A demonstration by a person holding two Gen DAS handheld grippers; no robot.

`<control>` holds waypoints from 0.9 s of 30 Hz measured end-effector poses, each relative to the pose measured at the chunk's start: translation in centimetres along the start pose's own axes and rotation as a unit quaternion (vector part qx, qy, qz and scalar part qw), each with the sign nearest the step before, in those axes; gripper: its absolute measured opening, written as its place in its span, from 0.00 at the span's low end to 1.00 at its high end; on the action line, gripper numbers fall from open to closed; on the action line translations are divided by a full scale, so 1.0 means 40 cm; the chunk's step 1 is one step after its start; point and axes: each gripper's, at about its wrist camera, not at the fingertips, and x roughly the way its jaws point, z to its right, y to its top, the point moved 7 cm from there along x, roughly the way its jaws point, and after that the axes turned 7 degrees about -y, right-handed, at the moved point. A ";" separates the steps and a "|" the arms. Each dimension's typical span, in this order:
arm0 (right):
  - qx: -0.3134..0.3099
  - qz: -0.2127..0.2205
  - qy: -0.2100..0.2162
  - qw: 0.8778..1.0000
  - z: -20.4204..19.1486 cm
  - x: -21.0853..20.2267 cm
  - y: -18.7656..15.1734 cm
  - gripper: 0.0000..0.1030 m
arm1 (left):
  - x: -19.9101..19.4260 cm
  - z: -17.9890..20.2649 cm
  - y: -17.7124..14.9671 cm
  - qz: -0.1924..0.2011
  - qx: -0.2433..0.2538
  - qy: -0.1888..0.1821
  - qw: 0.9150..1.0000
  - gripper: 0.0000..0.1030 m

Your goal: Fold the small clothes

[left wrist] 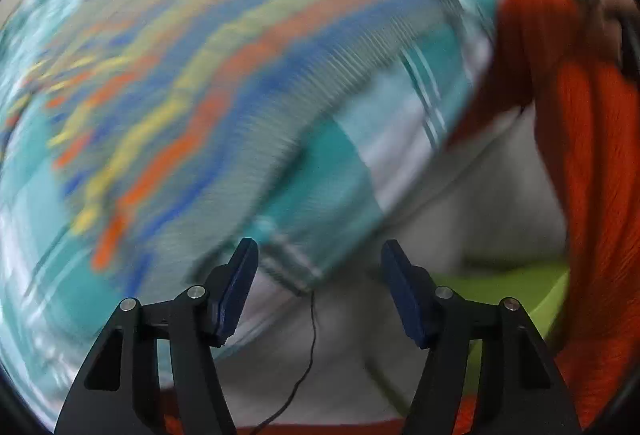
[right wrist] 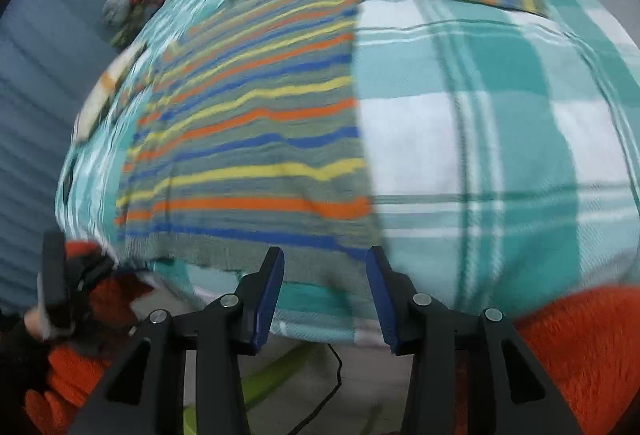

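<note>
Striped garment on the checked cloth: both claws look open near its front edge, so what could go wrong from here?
1. The striped garment lies close to the front edge of the checked cloth; a pull toward the person could drag it off.
2. The open right claw may pinch the checked cloth together with the hem.
3. The left wrist view is badly blurred, so the open left claw could miss the edge.

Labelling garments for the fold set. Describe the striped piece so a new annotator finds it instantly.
Start at the teal-and-white checked cloth that covers the whole work surface. Lying flat on it, ahead of the right hand-held gripper, is the striped garment. It is the only piece with grey-green fabric crossed by thin orange, yellow and blue bands; everything around it is checks.
</note>
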 end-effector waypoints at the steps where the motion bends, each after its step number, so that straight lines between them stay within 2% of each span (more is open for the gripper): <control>1: 0.011 0.018 0.005 1.000 0.005 -0.016 0.012 0.42 | -0.039 -0.025 0.025 0.032 -0.035 -0.005 0.999 0.73; 2: 0.012 0.033 0.006 0.999 0.003 -0.030 0.024 0.42 | -0.070 -0.049 0.046 0.061 -0.065 -0.015 0.996 0.77; 3: 0.005 0.050 0.004 0.999 -0.008 -0.041 0.041 0.42 | -0.106 -0.082 0.081 0.103 -0.106 -0.025 0.989 0.86; 4: -0.007 0.065 0.003 0.998 -0.024 -0.049 0.056 0.42 | -0.120 -0.102 0.100 0.124 -0.126 -0.027 0.984 0.92; 6: -0.039 0.081 0.005 0.996 -0.073 -0.037 0.086 0.43 | -0.121 -0.161 0.158 0.167 -0.176 -0.012 0.970 0.93; 8: -0.069 0.095 0.004 0.993 -0.122 -0.011 0.105 0.43 | -0.086 -0.189 0.177 0.165 -0.193 0.002 0.967 0.93; 10: -0.105 0.093 -0.015 0.990 -0.162 0.036 0.101 0.43 | -0.017 -0.209 0.169 0.134 -0.198 0.035 0.970 0.92; 12: -0.120 0.070 -0.025 0.990 -0.174 0.080 0.069 0.43 | 0.047 -0.213 0.124 0.089 -0.200 0.068 0.973 0.91; 14: -0.136 0.046 -0.037 0.989 -0.182 0.114 0.031 0.43 | 0.027 -0.188 0.093 0.097 -0.186 0.087 0.974 0.91; 16: -0.153 0.056 -0.054 0.985 -0.189 0.099 0.008 0.43 | 0.007 -0.165 0.097 0.100 -0.180 0.090 0.974 0.91; 17: -0.155 0.067 -0.056 0.984 -0.189 0.083 0.005 0.43 | -0.019 -0.155 0.105 0.120 -0.178 0.094 0.972 0.91; 19: -0.150 0.101 -0.069 0.981 -0.186 0.045 0.010 0.51 | -0.055 -0.172 0.103 0.146 -0.180 0.101 0.968 0.91; 21: -0.140 0.136 -0.091 0.977 -0.181 0.013 0.018 0.71 | -0.097 -0.182 0.123 0.170 -0.181 0.108 0.963 0.91; 25: -0.115 0.170 -0.120 0.971 -0.159 -0.036 0.029 0.75 | -0.160 -0.212 0.149 0.203 -0.185 0.116 0.955 0.92; 27: -0.100 0.181 -0.136 0.969 -0.148 -0.047 0.036 0.88 | -0.170 -0.225 0.153 0.212 -0.183 0.122 0.952 0.92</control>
